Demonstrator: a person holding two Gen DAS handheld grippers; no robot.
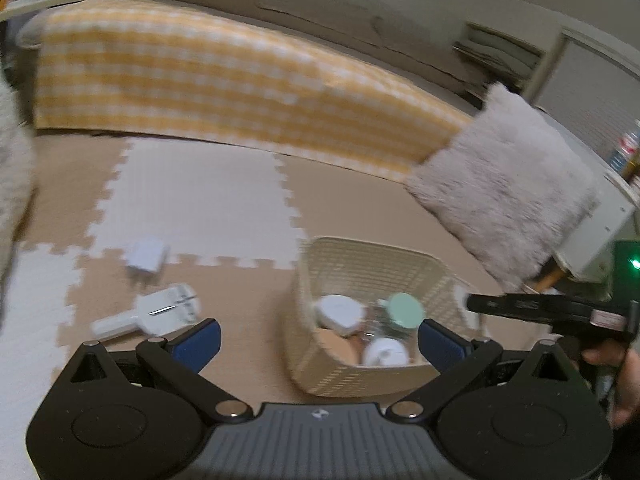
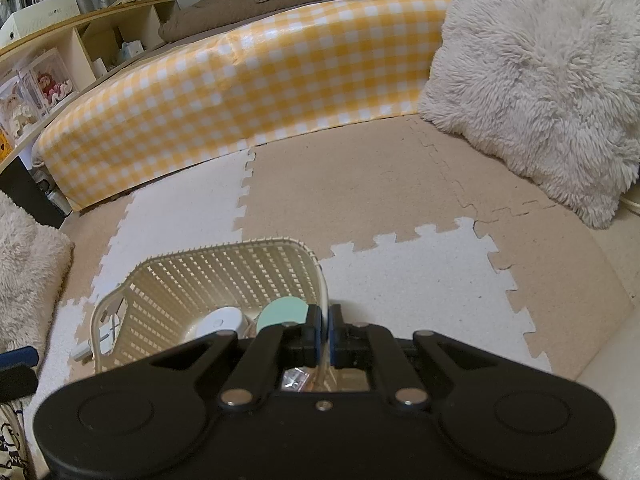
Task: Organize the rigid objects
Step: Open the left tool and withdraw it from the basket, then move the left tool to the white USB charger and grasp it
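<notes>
2 white items lay loose on the beige-and-white interlocking foam floor mat at about 9 o'clock from the cream woven plastic basket: a small white boxy charger and, just nearer the camera, a flat white handled device lying on its side. The basket stood on the mat and held a round mint-green lid, a round white container beside it and another round white piece toward 6 o'clock; what lay beneath them was too blurred to tell.

The left gripper hovered with its blue-padded fingers spread wide and nothing between them, the basket partly framed in the gap. The right gripper was clenched on the basket's near rim at the basket's 3 o'clock side, its fingers pressed against the thin wall.

At 12 o'clock stood a yellow-and-white checked panel, with a fluffy cream cushion leaning at 2 o'clock and a wooden shelf unit at 10 o'clock.
</notes>
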